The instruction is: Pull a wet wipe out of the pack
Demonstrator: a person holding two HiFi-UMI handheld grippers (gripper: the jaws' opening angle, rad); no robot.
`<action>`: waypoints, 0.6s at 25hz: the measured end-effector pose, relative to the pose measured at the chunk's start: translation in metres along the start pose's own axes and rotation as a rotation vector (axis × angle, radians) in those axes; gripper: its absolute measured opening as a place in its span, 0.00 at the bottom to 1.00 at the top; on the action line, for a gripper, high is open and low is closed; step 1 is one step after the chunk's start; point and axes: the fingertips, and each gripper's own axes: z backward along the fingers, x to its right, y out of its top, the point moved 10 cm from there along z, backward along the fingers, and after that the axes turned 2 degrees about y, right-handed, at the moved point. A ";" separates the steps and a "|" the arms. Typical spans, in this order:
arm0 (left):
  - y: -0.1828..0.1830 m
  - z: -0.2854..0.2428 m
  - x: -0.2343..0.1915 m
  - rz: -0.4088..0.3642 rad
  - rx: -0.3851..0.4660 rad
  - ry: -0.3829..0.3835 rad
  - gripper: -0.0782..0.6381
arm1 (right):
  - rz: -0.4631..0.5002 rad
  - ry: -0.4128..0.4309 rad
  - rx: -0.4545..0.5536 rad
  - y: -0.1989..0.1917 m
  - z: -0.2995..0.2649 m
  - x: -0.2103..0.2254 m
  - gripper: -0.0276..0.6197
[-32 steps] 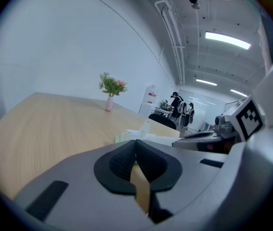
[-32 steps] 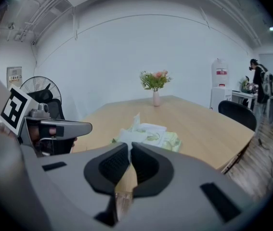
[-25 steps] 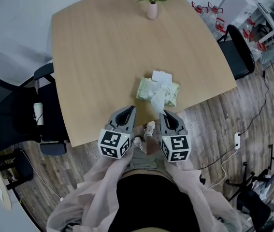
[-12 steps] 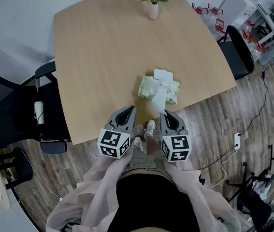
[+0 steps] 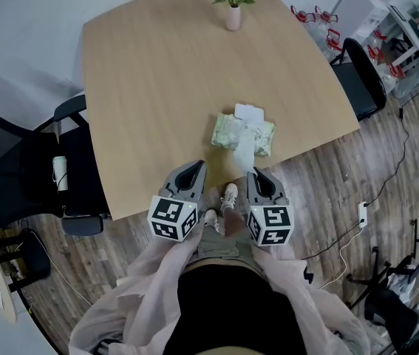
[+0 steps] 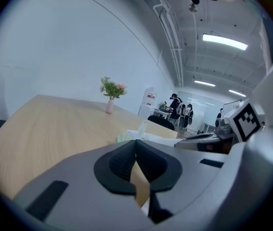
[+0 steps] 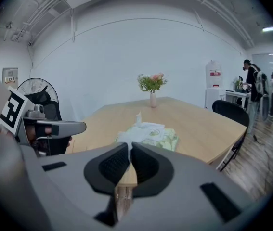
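A pale green wet wipe pack (image 5: 243, 134) lies on the wooden table (image 5: 157, 87) near its front edge, with its white lid flap (image 5: 248, 113) open. A white wipe (image 5: 244, 152) sticks out of it and trails toward me. Both grippers are held side by side just off the front edge, short of the pack. My left gripper (image 5: 196, 167) is shut and empty. My right gripper (image 5: 257, 173) is shut too, with nothing between its pads. The right gripper view shows the pack (image 7: 148, 134) straight ahead past the closed jaws, the wipe (image 7: 137, 119) standing up from it.
A pink vase of flowers (image 5: 233, 13) stands at the table's far edge. One black office chair (image 5: 17, 176) sits at the left side and another (image 5: 364, 80) at the right. Cables (image 5: 386, 183) run over the wood floor. People (image 6: 180, 110) stand far off in the room.
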 end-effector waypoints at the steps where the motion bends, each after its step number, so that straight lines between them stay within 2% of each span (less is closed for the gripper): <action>1: 0.000 0.001 0.000 0.000 0.000 0.000 0.13 | 0.000 0.000 0.001 0.000 0.001 -0.001 0.07; 15: -0.005 0.018 0.002 -0.006 0.005 0.011 0.13 | -0.004 -0.014 0.008 -0.005 0.014 -0.006 0.07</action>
